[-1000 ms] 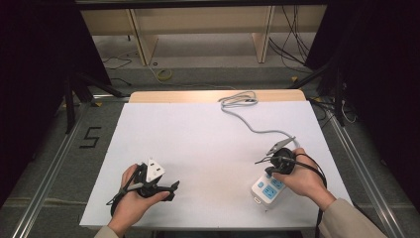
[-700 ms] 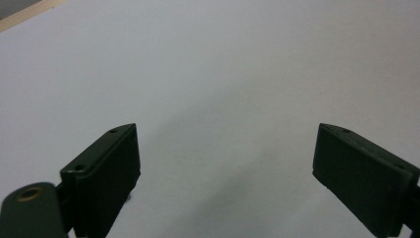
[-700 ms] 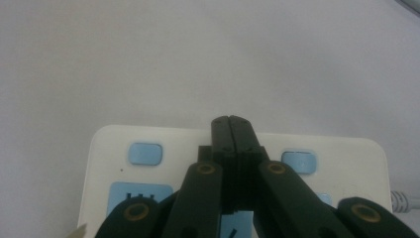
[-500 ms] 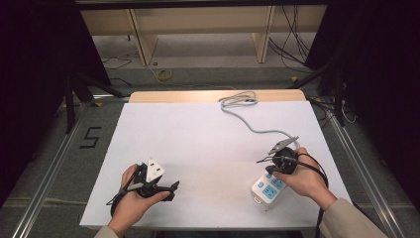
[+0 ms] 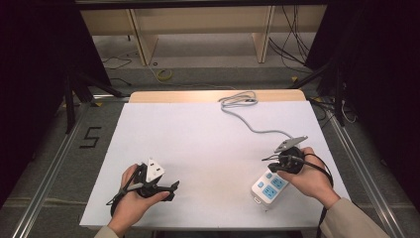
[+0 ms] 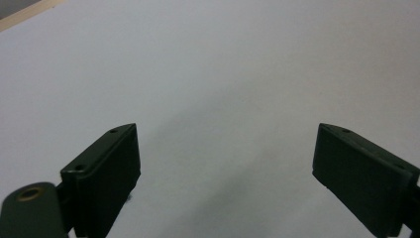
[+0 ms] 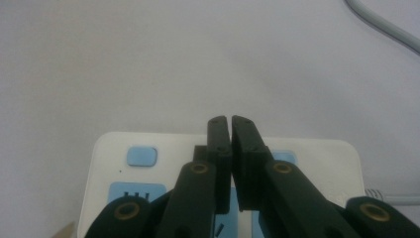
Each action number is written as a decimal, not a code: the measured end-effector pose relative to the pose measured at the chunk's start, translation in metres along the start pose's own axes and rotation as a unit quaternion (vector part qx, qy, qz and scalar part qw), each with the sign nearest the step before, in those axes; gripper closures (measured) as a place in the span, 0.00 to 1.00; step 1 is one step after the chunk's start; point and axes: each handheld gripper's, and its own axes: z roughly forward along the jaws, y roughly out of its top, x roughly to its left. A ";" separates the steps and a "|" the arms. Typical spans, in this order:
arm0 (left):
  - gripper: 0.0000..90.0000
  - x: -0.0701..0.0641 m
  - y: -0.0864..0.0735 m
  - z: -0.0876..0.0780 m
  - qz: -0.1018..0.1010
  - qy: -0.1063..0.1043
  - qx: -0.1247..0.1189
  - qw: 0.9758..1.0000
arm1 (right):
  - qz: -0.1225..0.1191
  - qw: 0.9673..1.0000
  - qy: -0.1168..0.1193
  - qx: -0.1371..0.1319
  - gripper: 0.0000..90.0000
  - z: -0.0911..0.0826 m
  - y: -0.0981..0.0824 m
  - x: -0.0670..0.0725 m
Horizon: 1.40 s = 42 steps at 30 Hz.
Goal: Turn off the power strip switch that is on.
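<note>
Right gripper [image 5: 268,165]: at about 4 o'clock on the table, over the top end of the power strip [image 5: 269,186]; in the right gripper view its jaws stand almost together with only a sliver of gap, tips [image 7: 230,124] above the strip's white face, nothing between them. The jaws have just begun opening by a hair; hand and strip sit where they were a second ago.

Left gripper [image 5: 173,187]: at about 7 o'clock, held low over bare tabletop; in the left gripper view its jaws [image 6: 223,163] stand wide apart and empty. No shift from the earlier pictures.

Power strip: white, with blue sockets and a blue switch [image 7: 141,156], lying near the front right edge, touching or just under the right gripper's nose.

Cord [image 5: 257,130]: grey, running from the strip toward 1 o'clock and ending in a loose coil at the far edge.

Table [image 5: 198,134]: white sheet, wooden strip at 12 o'clock.

Meaning: the slight parting reads as the first stage of opening to work on the strip, perhaps its switch or body; no grip yet.
</note>
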 end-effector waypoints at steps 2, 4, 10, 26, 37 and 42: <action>0.12 0.000 0.000 0.000 0.000 0.000 0.000 1.000 | 0.002 1.000 0.001 -0.003 0.96 -0.002 -0.001 -0.001; 0.12 0.000 0.000 0.000 0.000 0.000 0.001 1.000 | 0.002 1.000 0.000 -0.008 0.95 -0.004 -0.003 -0.002; 0.12 0.001 0.000 -0.001 0.000 0.000 0.001 1.000 | 0.011 1.000 -0.005 -0.026 0.93 -0.010 -0.009 -0.007; 0.12 0.001 -0.001 0.000 -0.001 0.000 0.002 1.000 | 0.042 0.996 -0.014 -0.071 0.83 -0.023 -0.027 -0.019; 0.12 0.001 -0.001 0.000 -0.002 -0.001 0.005 1.000 | 0.057 0.993 -0.032 -0.098 0.75 -0.029 -0.042 -0.027; 0.12 0.001 -0.001 0.000 -0.002 0.000 0.005 1.000 | 0.059 0.992 -0.036 -0.109 0.70 -0.031 -0.047 -0.029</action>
